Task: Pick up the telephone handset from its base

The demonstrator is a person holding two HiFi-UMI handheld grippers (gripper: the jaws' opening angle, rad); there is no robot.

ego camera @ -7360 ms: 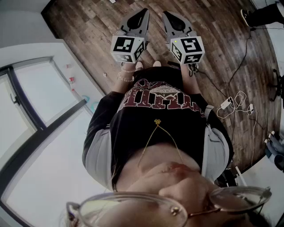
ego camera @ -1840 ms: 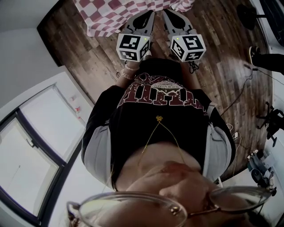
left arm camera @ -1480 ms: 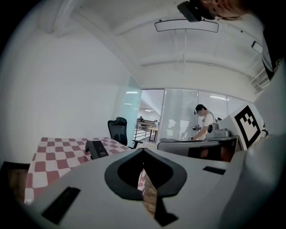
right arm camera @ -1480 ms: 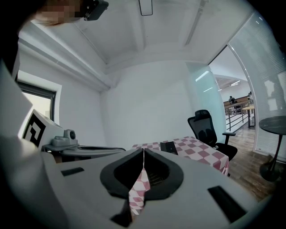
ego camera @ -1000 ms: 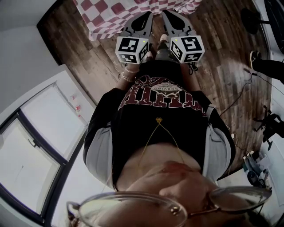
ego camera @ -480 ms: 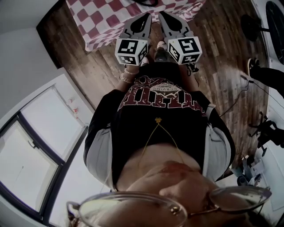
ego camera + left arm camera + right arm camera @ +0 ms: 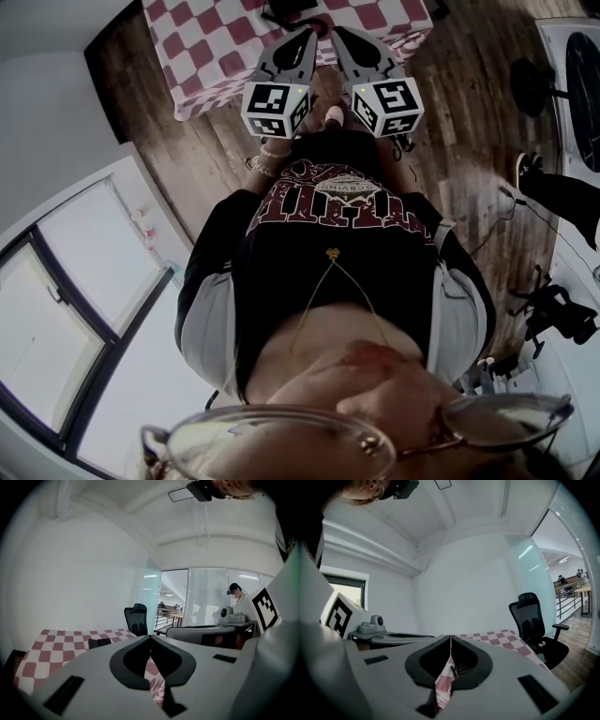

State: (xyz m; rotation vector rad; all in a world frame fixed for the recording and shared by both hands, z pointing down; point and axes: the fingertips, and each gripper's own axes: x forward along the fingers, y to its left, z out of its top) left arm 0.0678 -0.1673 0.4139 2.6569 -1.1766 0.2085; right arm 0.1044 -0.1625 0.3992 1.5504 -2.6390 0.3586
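A dark object (image 7: pixel 292 9), which may be the telephone, lies on a red-and-white checked table (image 7: pixel 206 47) at the top edge of the head view; its handset and base cannot be told apart. In the left gripper view it is a low dark shape (image 7: pixel 99 642) on the cloth. My left gripper (image 7: pixel 309 34) and right gripper (image 7: pixel 336 34) are held side by side in front of the person's body, over the table's near edge and short of the dark object. Both are shut and empty, as the left gripper view (image 7: pixel 150 637) and the right gripper view (image 7: pixel 450 639) show.
A black office chair (image 7: pixel 136 618) (image 7: pixel 536 620) stands beyond the table. Wooden floor (image 7: pixel 450 122) with cables lies to the right, where another person's leg (image 7: pixel 562 192) shows. A white wall and window (image 7: pixel 66 309) are on the left. Another person (image 7: pixel 236 591) stands far off behind glass.
The checked table has slid further into the top of the head view, and the dark object on it has appeared. Both grippers, still shut and together, now overlap the table's edge.
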